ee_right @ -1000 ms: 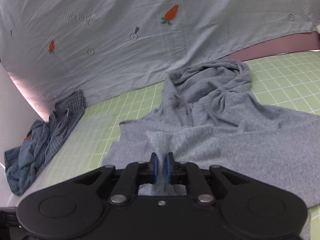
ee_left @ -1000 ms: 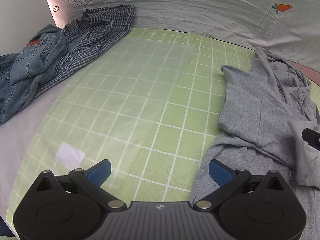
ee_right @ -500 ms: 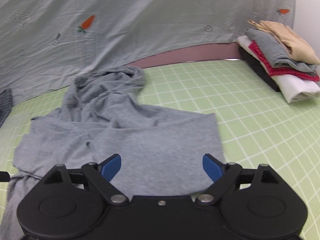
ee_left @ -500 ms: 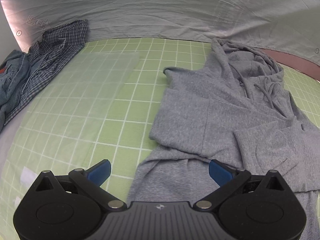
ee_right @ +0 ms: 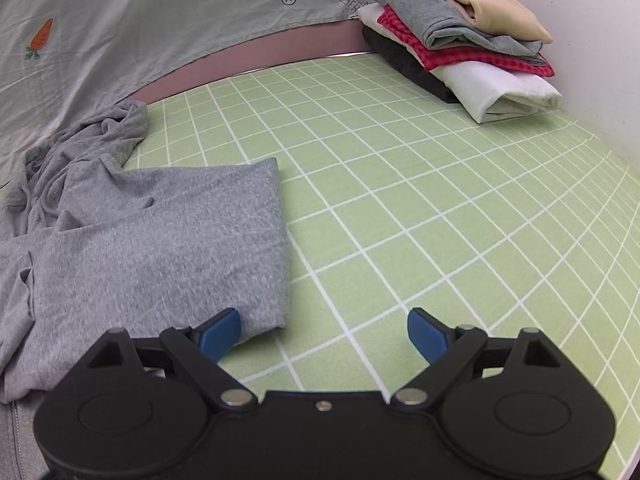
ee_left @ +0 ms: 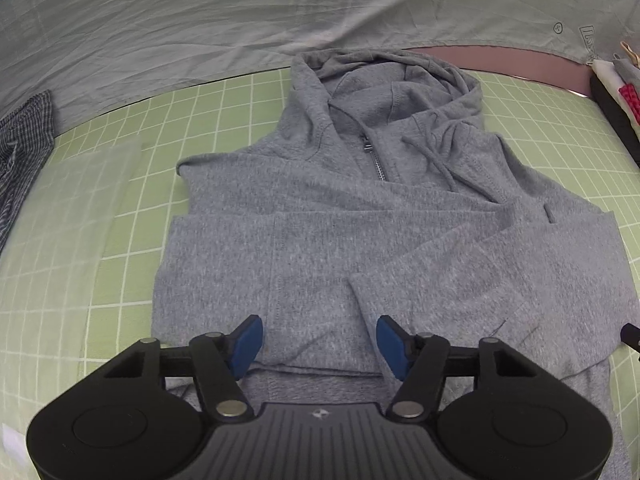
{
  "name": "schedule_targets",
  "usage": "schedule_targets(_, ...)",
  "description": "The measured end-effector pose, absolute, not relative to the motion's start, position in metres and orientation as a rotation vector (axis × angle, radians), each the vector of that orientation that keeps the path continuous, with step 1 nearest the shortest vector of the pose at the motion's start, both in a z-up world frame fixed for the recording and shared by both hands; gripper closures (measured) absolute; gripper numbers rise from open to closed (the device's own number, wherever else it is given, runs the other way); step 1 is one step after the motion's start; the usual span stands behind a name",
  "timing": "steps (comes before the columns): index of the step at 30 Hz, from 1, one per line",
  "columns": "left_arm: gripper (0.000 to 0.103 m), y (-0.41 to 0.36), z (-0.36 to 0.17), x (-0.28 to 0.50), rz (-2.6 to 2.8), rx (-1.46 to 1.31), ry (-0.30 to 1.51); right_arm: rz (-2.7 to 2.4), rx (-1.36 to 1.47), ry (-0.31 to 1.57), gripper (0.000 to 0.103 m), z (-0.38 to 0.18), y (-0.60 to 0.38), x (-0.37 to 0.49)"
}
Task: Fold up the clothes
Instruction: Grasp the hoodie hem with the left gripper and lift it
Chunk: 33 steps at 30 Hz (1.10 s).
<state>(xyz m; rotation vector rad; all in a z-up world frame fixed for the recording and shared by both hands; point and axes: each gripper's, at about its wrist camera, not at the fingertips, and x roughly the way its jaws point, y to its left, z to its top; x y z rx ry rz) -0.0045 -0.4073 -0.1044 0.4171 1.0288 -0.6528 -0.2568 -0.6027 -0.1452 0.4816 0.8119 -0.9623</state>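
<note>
A grey zip hoodie (ee_left: pixel 360 240) lies face up on the green grid mat (ee_left: pixel 120 280), hood at the far end and both sleeves folded across the chest. My left gripper (ee_left: pixel 320 346) hovers over the hoodie's lower front. Its jaws are closing, with the grey fabric under and between the blue pads but not pinched. In the right wrist view the hoodie (ee_right: pixel 160 240) fills the left side. My right gripper (ee_right: pixel 323 334) stands open at the hoodie's near right corner, with that corner just inside its left pad (ee_right: pixel 220 332) and bare mat under the rest.
A stack of folded clothes (ee_right: pixel 460 40) sits at the mat's far right corner by the wall. A plaid shirt (ee_left: pixel 20 148) lies at the left edge. A grey sheet with a carrot print (ee_right: pixel 120 20) rises behind the mat. A translucent sheet (ee_left: pixel 80 200) lies left of the hoodie.
My right gripper let go of the grey fabric, opened wide and swung right to the hoodie's edge. My left gripper moved right over the hoodie, and its jaws have narrowed.
</note>
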Motion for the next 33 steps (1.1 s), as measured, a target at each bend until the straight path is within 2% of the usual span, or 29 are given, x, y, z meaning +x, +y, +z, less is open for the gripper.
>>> schedule_targets(4,0.063,-0.415,-0.104,-0.005,-0.701,0.397,1.047,-0.956,0.483,0.837,0.012,-0.150,-0.605,-0.252)
schedule_targets(13,0.064,-0.433,-0.117,-0.004,-0.796,0.356,1.106,-0.966,0.506,0.837,0.010,-0.151,-0.609,-0.251)
schedule_targets(14,0.070,-0.433,-0.117,-0.005,-0.801,0.353,1.101,-0.967,0.505,0.838,0.010,-0.151,-0.609,-0.251)
schedule_targets(15,0.088,-0.433,-0.115,-0.006,-0.808,0.352,1.084,-0.968,0.504,0.838,0.010,-0.151,-0.609,-0.252)
schedule_targets(16,0.095,-0.431,-0.112,-0.006,-0.817,0.346,1.067,-0.969,0.504,0.838,0.010,-0.151,-0.609,-0.252)
schedule_targets(33,0.097,-0.367,-0.013,0.016,-0.794,-0.054,0.888,-0.929,0.445,0.847,0.010,-0.148,-0.594,-0.244)
